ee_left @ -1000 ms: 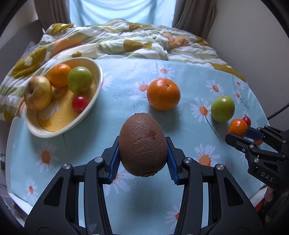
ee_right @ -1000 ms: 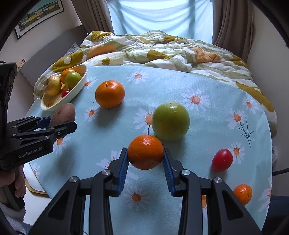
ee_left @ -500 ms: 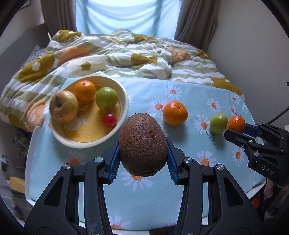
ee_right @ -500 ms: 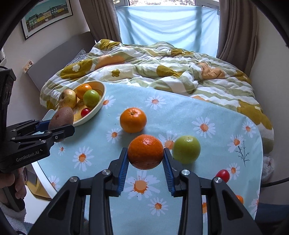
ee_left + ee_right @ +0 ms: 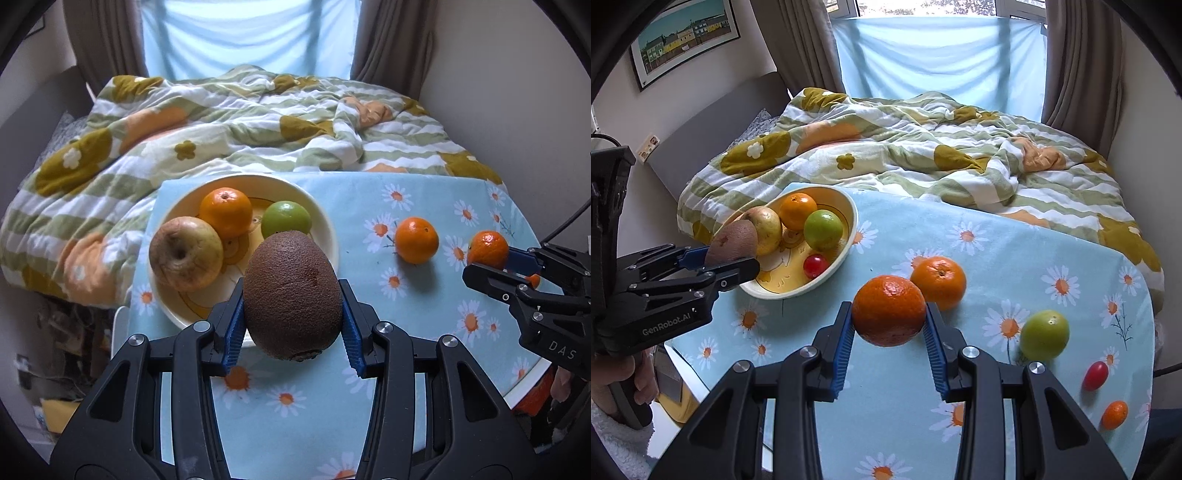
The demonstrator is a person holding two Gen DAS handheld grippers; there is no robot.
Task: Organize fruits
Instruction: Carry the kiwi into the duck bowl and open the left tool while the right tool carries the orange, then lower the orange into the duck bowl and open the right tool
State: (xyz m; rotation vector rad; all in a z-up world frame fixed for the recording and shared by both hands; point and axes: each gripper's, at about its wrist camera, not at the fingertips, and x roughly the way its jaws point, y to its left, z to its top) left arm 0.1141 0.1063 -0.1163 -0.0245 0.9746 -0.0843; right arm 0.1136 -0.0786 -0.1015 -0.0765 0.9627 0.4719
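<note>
My left gripper [image 5: 291, 325] is shut on a brown kiwi [image 5: 293, 295] and holds it above the near rim of the cream bowl [image 5: 328, 236]. The bowl holds an apple [image 5: 186, 258], an orange [image 5: 226, 210], a green fruit [image 5: 286, 219] and, seen in the right wrist view, a red cherry tomato [image 5: 815, 266]. My right gripper [image 5: 889, 339] is shut on an orange [image 5: 889, 310] and holds it above the table's middle. The left gripper also shows in the right wrist view [image 5: 731, 258], at the bowl's left edge.
On the daisy tablecloth [image 5: 1015, 258] lie another orange [image 5: 938, 282], a green fruit [image 5: 1044, 334], a red tomato [image 5: 1095, 374] and a small orange [image 5: 1114, 414]. A rumpled quilt [image 5: 923, 147] lies behind the table. The table edge is near on the left.
Both grippers have risen and moved left toward the bowl with their fruits. The kiwi now hangs over the bowl's near rim.
</note>
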